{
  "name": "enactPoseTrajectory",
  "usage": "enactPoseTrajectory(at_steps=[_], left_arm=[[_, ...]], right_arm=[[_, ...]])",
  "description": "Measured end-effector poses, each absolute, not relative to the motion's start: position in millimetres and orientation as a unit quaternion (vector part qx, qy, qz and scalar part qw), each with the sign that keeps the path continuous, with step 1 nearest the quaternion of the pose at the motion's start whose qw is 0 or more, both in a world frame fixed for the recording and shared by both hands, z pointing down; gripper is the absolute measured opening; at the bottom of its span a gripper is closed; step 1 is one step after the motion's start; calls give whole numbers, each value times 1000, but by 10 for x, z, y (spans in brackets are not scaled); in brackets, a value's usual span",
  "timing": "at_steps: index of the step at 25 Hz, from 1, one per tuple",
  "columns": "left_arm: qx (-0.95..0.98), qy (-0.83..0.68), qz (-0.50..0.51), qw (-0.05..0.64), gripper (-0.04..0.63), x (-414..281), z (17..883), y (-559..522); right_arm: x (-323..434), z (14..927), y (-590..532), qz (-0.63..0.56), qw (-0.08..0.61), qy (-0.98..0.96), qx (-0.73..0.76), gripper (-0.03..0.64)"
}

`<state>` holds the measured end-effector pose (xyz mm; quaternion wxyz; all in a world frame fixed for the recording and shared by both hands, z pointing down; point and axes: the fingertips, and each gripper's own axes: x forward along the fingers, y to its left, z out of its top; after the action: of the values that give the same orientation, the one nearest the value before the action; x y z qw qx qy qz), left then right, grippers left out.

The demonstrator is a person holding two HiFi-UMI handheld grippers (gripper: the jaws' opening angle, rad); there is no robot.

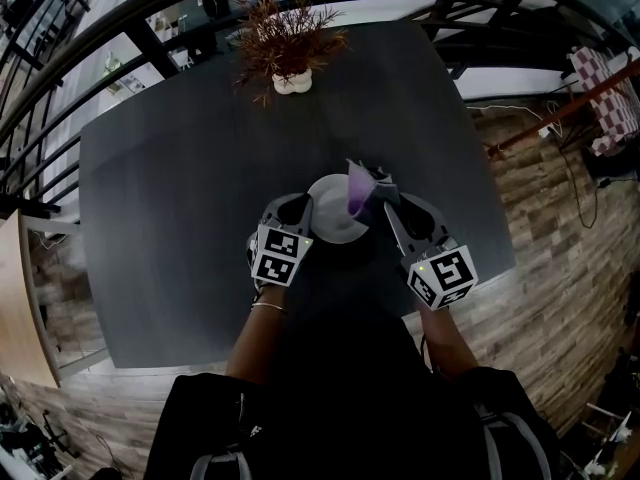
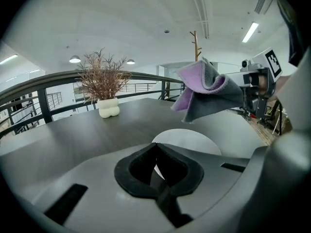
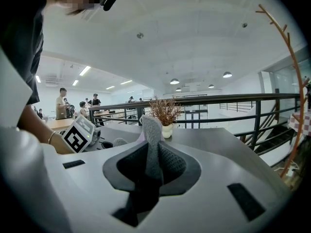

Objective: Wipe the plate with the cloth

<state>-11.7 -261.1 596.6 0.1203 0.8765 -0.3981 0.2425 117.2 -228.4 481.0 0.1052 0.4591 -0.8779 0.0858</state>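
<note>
Left gripper (image 2: 158, 181): fingers were shut on the rim of the round white plate (image 2: 187, 140), near the desk's near edge.
Right gripper (image 3: 150, 176): fingers clamped the grey-and-purple cloth (image 2: 204, 89), which hung above the plate.
Right gripper view alone: people (image 3: 63, 103) stood beyond a black railing (image 3: 218, 101).
Surface: dark grey desk (image 1: 180, 198), with a dried brown plant (image 1: 288, 48) at its far edge.

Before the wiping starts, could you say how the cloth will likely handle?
Probably floppy: the cloth droops in folds from the right claw. Likely light, since that one pinch holds it above the plate.
</note>
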Motion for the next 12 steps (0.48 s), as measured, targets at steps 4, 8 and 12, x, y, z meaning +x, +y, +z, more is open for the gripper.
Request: enactPoseTrajectory(at_steps=[4,8,12], left_arm=[[880,-400,232,112,8,-108,5841,-2600],[885,-398,222,97,8,-79,5695,-2598],[890,-393,214,87,8,-67,5584,-2571]], right_arm=[[1178,4750,-2259,81,100,-878,461,60],[1180,4679,-2230,74,96,-878,463,58],[1175,4599,-2187,65,91,-879,464,60]])
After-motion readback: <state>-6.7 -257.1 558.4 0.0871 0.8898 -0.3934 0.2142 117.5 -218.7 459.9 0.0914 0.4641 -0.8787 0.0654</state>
